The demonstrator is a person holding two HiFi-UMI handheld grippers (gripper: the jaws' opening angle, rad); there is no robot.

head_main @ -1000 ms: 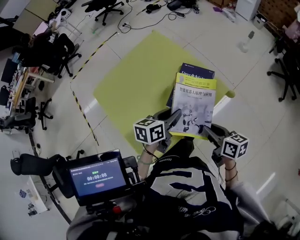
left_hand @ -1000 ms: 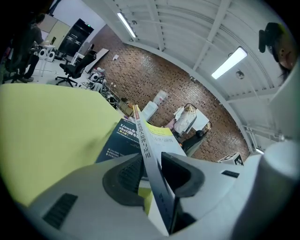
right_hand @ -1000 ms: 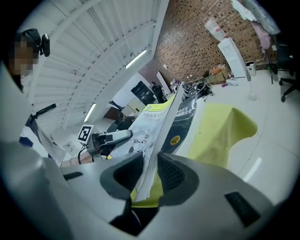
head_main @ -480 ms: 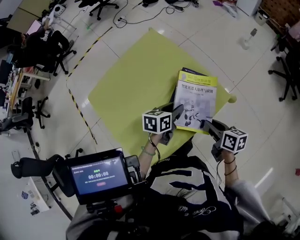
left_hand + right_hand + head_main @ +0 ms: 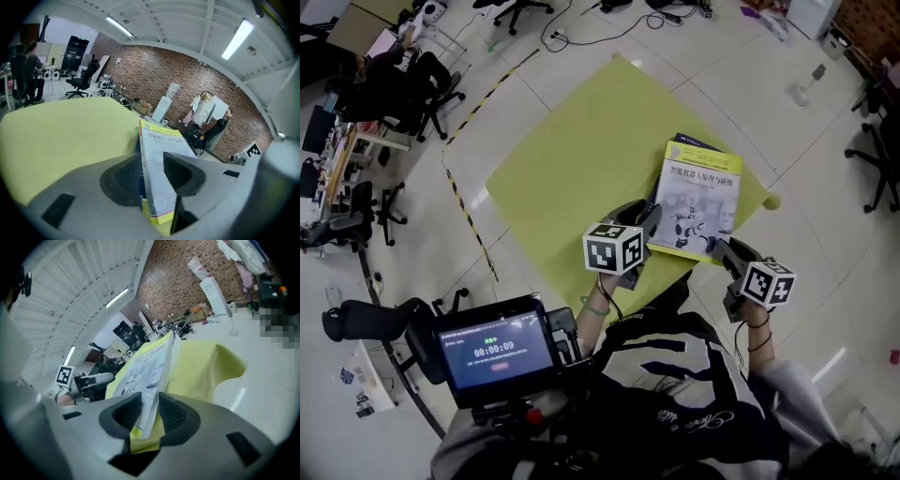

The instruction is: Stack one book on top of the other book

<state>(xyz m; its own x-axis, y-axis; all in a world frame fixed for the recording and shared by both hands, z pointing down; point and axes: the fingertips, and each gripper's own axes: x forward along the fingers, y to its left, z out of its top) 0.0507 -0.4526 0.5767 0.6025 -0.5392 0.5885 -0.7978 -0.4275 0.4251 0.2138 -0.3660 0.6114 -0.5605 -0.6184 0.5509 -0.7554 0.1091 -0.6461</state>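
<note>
Left hand-held gripper (image 5: 152,174) and right hand-held gripper (image 5: 150,416) both clamp one yellow book (image 5: 698,208) above one dark book (image 5: 687,140).

I read 00:00:09 on the timer of the screen (image 5: 495,352). The book (image 5: 696,208) carries a Chinese title across its cover, too small for me to make out

- Head view: bright, even overhead light. The pale floor (image 5: 422,234) carries soft glare streaks, and shadows are faint.
- The yellow desk (image 5: 581,150) is evenly lit and its colour is strong.
- Fisheye distortion bends the room at the edges of all three views.
- Gripper views: dark, vignetted corners. The ceiling tubes (image 5: 239,37) blow out to white.
- The jaws, close to the lens, look soft. The book (image 5: 152,173) between them is sharper and casts a dim shadow beside it.
</note>
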